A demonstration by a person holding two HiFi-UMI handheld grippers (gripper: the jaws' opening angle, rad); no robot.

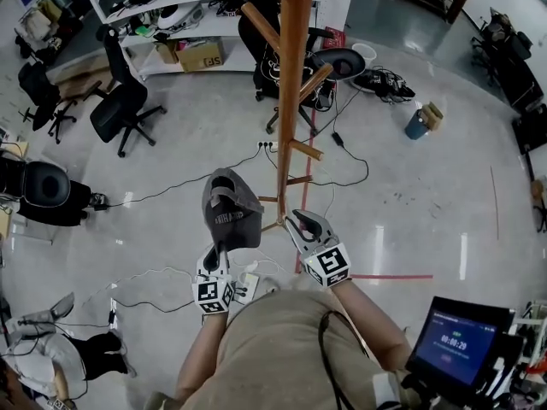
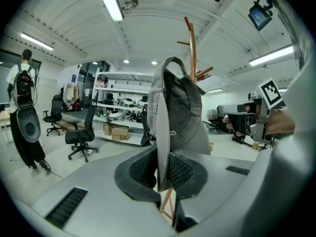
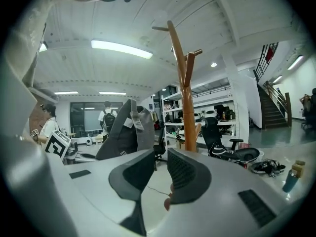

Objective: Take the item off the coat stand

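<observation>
Left gripper (image 1: 220, 253): I see its jaws clamped on the edge of the grey cap (image 1: 231, 205); in the left gripper view the pads (image 2: 183, 172) press the fabric from both sides.
Grey cap: it stands up above my left gripper, crown upward, to the left of the coat stand (image 1: 295, 75) in the head view.
Cap against stand: in the right gripper view the cap (image 3: 123, 132) sits apart from the wooden pole (image 3: 185, 98), on none of the pegs I can see.
Right gripper (image 1: 306, 225): I read its jaws as a little apart with nothing between them; only floor shows through the gap (image 3: 160, 174).
Right gripper's place: just right of the cap, near the foot of the pole.
Coat stand: upright, its angled pegs bare.
Surroundings: a black office chair (image 1: 120, 101) and white shelves (image 1: 171, 7) stand beyond on the glossy floor.
</observation>
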